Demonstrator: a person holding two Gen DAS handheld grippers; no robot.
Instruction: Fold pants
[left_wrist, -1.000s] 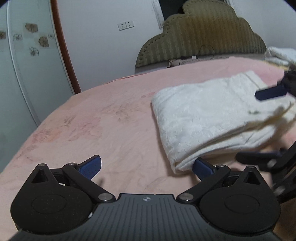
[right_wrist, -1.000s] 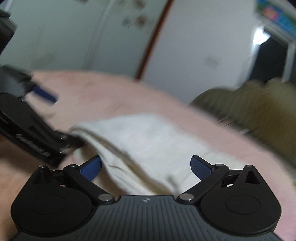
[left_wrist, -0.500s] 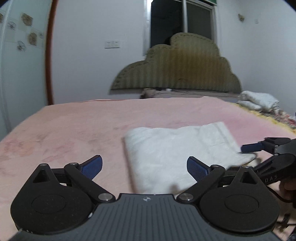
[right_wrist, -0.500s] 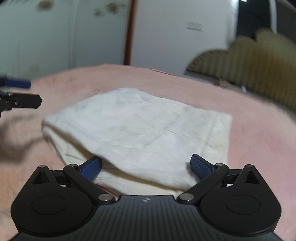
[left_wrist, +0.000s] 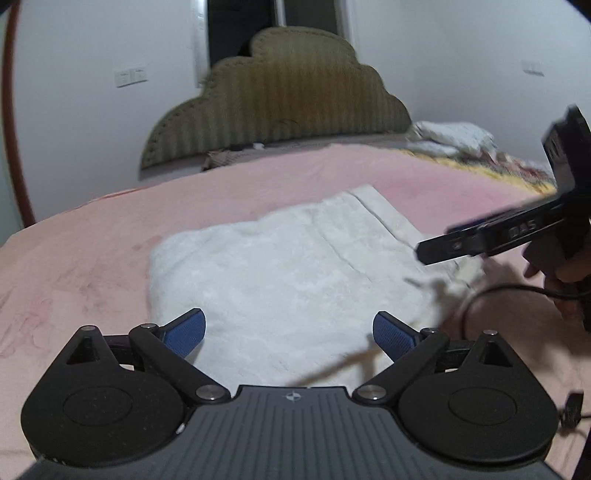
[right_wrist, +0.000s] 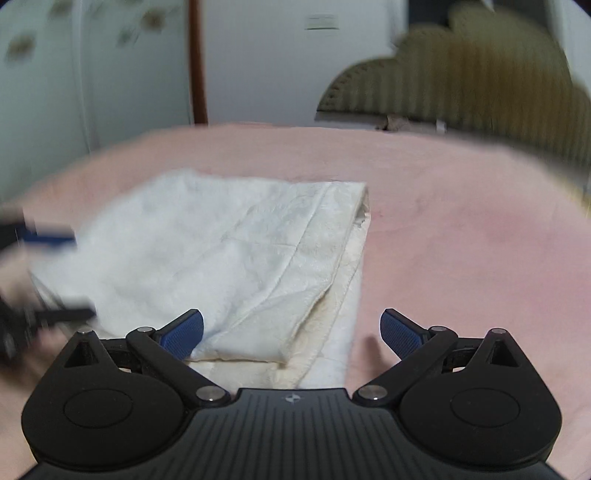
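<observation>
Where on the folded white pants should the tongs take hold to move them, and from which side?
Grip the folded white pants at the near stacked edge, coming in low from the near side with the open right tongs. There the layers lie one atop another, so one pinch likely catches all.

Folded pants (left_wrist: 295, 273) lie on the bed (left_wrist: 92, 258) before my left gripper (left_wrist: 288, 332), headboard (left_wrist: 277, 92) behind, my right gripper (left_wrist: 443, 247) over their right edge.

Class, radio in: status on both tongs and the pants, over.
Left tongs open, empty. Right tongs open, empty. White textured pants folded flat on pink bedspread. Nothing in the way.
</observation>
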